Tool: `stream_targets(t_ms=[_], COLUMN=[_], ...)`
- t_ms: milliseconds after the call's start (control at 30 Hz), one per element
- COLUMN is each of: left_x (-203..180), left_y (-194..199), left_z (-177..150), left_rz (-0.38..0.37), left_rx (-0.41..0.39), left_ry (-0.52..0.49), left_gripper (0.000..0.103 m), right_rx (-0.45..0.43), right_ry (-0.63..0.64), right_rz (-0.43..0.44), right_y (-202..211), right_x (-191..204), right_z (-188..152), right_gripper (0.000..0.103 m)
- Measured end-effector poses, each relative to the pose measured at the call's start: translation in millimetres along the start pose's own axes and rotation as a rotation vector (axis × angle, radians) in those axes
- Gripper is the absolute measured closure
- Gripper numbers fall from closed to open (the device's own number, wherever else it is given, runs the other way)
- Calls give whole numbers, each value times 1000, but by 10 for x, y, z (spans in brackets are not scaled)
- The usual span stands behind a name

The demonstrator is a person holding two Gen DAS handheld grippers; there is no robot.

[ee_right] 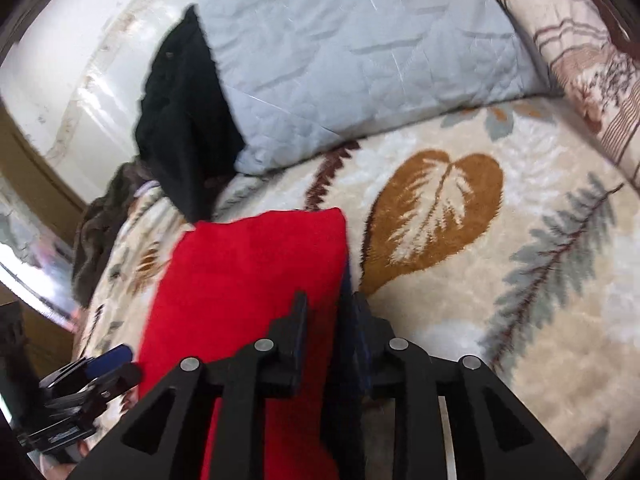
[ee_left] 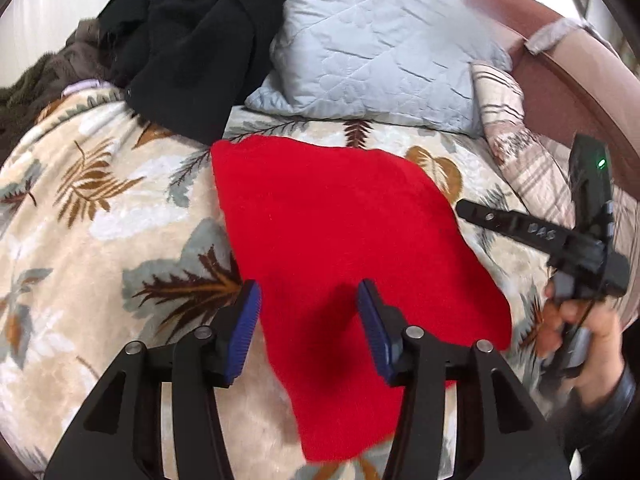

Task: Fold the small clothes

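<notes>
I think I am in the middle of folding the red cloth, which lies flat on the bed below the pillow; my left fingers are spread above it, my right fingers pinch its right edge, and next I should lift that edge across.

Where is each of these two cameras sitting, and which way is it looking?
Left wrist view: sits on the left claw, looking down over the red cloth on the leaf-patterned blanket; the other claw and the hand holding it show at right.
Right wrist view: sits on the right claw, facing the grey pillow; its fingers straddle the cloth's edge.
Shared: red cloth, blanket, pillow, black garment.
</notes>
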State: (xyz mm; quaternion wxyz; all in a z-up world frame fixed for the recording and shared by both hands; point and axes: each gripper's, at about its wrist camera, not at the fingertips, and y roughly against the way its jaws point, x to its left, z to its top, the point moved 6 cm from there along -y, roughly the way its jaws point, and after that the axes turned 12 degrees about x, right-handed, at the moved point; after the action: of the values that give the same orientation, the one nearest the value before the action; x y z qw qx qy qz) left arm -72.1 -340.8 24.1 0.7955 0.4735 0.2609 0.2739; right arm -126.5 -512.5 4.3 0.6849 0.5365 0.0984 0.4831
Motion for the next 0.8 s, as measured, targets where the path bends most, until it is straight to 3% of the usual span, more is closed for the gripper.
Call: stream_targets(t_ms=[167, 233, 300, 367, 467, 667, 800], left_x=[-110, -137, -128, -99, -71, -161, -139], left_y=[-40, -164, -354, -439, -410, -329, -348], left_z=[-260, -373, -500, -560, -569, -580, -618], left_rz=[14, 36, 55, 34, 10, 53, 45], left_rx=[25, 59, 108, 108, 99, 91, 94], left_ry=[-9, -13, -6, 22, 68, 16, 25], left_gripper=[54, 54, 53, 50, 49, 50, 49], right_rx=[0, 2, 58, 82, 61, 49, 79], right_ry=[122, 147, 140, 129, 95, 111, 116], right_rz=[-10, -38, -82, -95, -54, -69, -113], right_y=[247, 224, 51, -145, -119, 171, 57], right_x=[295, 335, 288, 167, 86, 172, 126], right_z=[-371, -483, -601, -704, -717, -833, -985], right_gripper=[80, 80, 80, 79, 73, 67, 67])
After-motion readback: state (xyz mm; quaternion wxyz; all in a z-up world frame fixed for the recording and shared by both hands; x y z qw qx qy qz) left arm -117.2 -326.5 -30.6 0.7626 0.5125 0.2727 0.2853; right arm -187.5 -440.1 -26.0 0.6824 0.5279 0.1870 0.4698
